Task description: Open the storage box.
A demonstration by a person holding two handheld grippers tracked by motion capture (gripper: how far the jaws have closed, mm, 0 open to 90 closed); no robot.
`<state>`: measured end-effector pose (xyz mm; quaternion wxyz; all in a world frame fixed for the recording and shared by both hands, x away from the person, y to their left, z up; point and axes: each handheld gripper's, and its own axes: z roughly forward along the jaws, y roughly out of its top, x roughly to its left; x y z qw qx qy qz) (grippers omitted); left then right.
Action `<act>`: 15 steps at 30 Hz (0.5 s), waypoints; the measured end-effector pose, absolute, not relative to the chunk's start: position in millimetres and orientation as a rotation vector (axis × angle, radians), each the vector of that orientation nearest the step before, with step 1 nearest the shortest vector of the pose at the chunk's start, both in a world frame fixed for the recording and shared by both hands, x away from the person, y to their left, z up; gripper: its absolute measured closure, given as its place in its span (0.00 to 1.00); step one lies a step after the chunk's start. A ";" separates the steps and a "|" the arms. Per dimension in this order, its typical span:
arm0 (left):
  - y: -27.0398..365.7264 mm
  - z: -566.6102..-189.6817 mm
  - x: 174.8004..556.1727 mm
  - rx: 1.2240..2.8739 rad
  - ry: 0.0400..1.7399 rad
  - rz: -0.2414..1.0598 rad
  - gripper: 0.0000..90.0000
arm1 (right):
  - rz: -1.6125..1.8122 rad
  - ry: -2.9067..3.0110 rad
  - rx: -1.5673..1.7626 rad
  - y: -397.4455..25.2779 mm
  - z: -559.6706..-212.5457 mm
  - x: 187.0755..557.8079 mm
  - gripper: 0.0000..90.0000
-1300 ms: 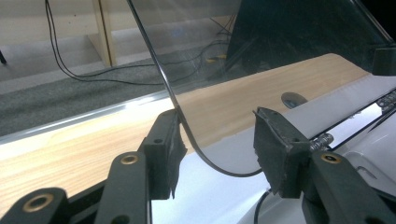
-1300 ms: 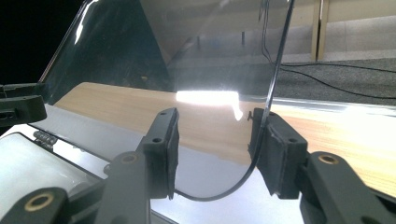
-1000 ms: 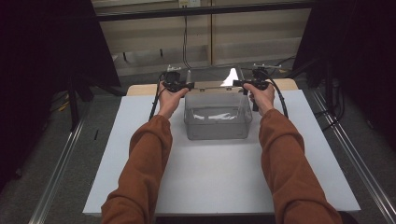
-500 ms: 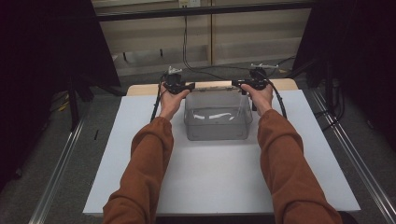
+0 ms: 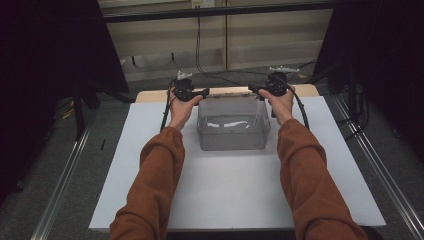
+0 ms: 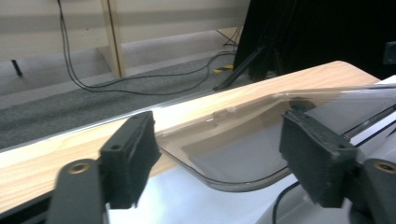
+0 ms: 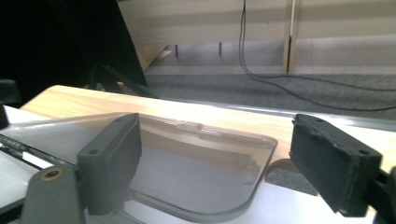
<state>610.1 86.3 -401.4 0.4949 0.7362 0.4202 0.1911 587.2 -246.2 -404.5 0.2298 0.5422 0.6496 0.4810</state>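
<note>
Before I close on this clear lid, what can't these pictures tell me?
- Lid: in the high view it lies too thin and glary over the clear bin to trace its edges.
- Left gripper and right gripper: hands cover the fingers there.
- Lid corners: in each gripper view, the rest runs off the frame.
- White streak in the bin: object or reflection, unclear.
</note>
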 end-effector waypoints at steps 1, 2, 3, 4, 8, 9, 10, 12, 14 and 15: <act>87.2 -400.6 608.5 1.780 1.014 0.468 0.26 | 1.318 1.786 1.482 -246.4 -404.4 586.2 0.14; 87.6 -400.7 607.4 1.779 1.009 0.472 0.25 | 1.318 1.779 1.478 -246.7 -404.4 584.9 0.13; 87.5 -400.6 605.6 1.779 1.006 0.474 0.23 | 1.316 1.777 1.474 -247.1 -404.5 583.8 0.11; 87.5 -400.9 604.0 1.771 1.004 0.474 0.21 | 1.310 1.773 1.461 -247.3 -404.6 582.2 0.09; 91.8 -397.6 597.6 1.750 1.009 0.468 0.13 | 1.304 1.755 1.421 -249.0 -404.8 574.4 0.06; 93.7 -395.8 595.5 1.739 1.004 0.478 0.13 | 1.310 1.752 1.413 -249.4 -404.6 573.3 0.06; 95.6 -394.3 593.2 1.727 0.999 0.483 0.12 | 1.312 1.746 1.407 -249.6 -404.2 572.0 0.05; 98.4 -391.9 589.3 1.727 0.992 0.477 0.11 | 1.316 1.741 1.385 -249.7 -402.7 570.1 0.05; 101.3 -390.6 586.2 1.724 0.988 0.488 0.09 | 1.317 1.741 1.383 -249.0 -401.1 568.2 0.05; 102.4 -390.5 584.5 1.720 0.986 0.494 0.08 | 1.311 1.740 1.383 -248.6 -400.4 567.3 0.05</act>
